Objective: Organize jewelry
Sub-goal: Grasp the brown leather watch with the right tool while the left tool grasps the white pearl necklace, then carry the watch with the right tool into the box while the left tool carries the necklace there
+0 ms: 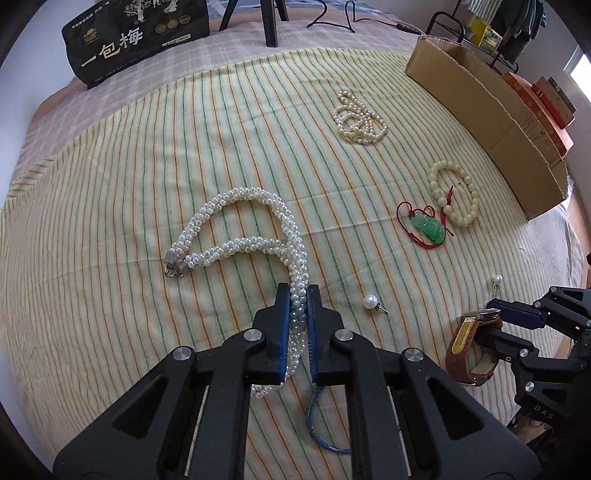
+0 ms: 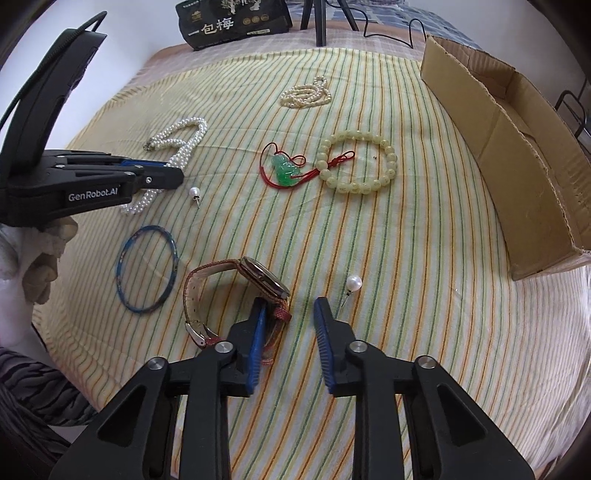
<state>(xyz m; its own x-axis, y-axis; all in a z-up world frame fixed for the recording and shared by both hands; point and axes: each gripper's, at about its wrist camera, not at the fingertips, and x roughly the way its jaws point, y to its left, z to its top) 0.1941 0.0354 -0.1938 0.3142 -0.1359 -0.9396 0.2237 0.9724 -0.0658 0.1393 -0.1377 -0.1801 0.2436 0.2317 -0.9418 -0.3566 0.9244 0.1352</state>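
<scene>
My left gripper [image 1: 298, 291] is shut on the thick white pearl necklace [image 1: 236, 229], whose loop lies on the striped cloth; both also show in the right wrist view, gripper [image 2: 173, 175], necklace [image 2: 177, 140]. My right gripper [image 2: 290, 306] is open, its left finger against a watch with a red-brown strap [image 2: 236, 291]; in the left wrist view the watch [image 1: 469, 343] sits at that gripper [image 1: 491, 314]. A blue bangle [image 2: 147, 269], two pearl earrings [image 2: 352, 284] [image 2: 194, 192], a green jade pendant on red cord [image 2: 284, 171], a cream bead bracelet [image 2: 360, 164] and a small pearl strand [image 2: 306, 96] lie around.
An open cardboard box [image 2: 517, 155] lies on its side along the right edge of the striped cloth [image 2: 406, 258]. A black package with Chinese characters [image 2: 232, 22] and tripod legs [image 2: 319, 22] stand at the far edge. The bed edge runs at left.
</scene>
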